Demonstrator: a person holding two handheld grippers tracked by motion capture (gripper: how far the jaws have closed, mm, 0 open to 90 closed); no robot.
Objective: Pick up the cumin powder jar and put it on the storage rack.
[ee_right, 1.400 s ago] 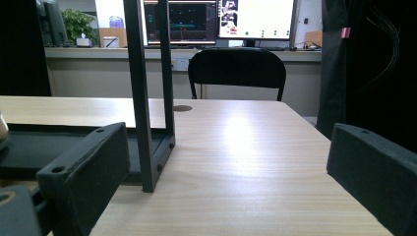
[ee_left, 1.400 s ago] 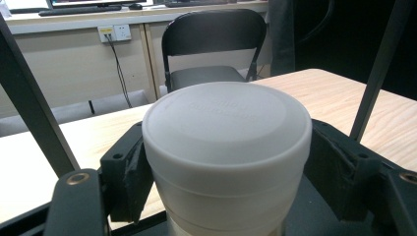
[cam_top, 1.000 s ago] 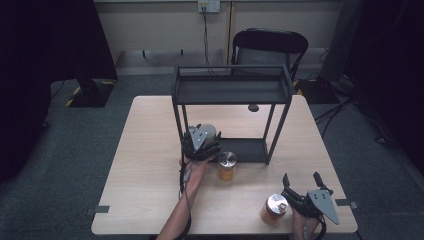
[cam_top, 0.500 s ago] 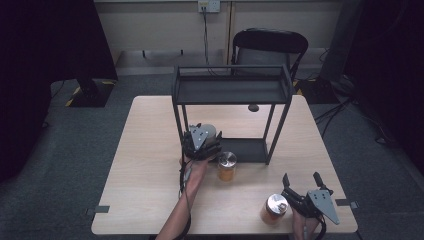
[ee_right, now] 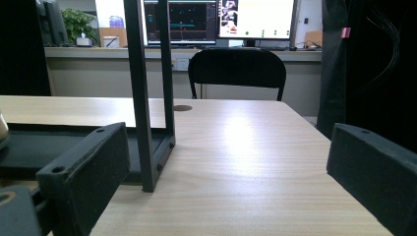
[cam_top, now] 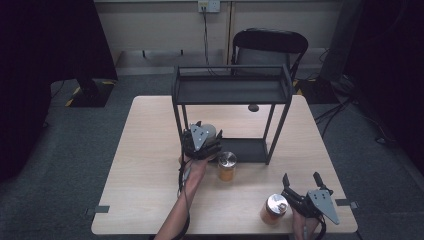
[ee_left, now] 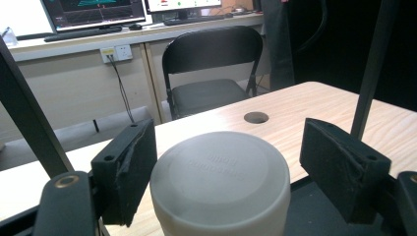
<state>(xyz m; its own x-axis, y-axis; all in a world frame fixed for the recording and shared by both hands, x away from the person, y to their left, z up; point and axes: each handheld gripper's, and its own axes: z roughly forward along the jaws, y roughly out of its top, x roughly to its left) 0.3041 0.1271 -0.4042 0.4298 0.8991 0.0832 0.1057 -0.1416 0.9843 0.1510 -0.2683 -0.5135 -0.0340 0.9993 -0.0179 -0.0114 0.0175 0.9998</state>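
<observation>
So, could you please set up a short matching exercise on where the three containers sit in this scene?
Things:
1. white round-lidded plastic jar
2. orange jar with silver lid beside the rack
3. orange jar with silver lid near the table's front edge

Places:
A. next to the right gripper
B. between the left gripper's fingers
C. just in front of the black metal rack's lower shelf

Pairs: 1-B, 2-C, 3-A

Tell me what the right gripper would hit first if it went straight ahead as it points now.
Probably nothing on the table: ahead of the right gripper lies bare tabletop, the rack's leg just left of its line; beyond stands the chair.
</observation>
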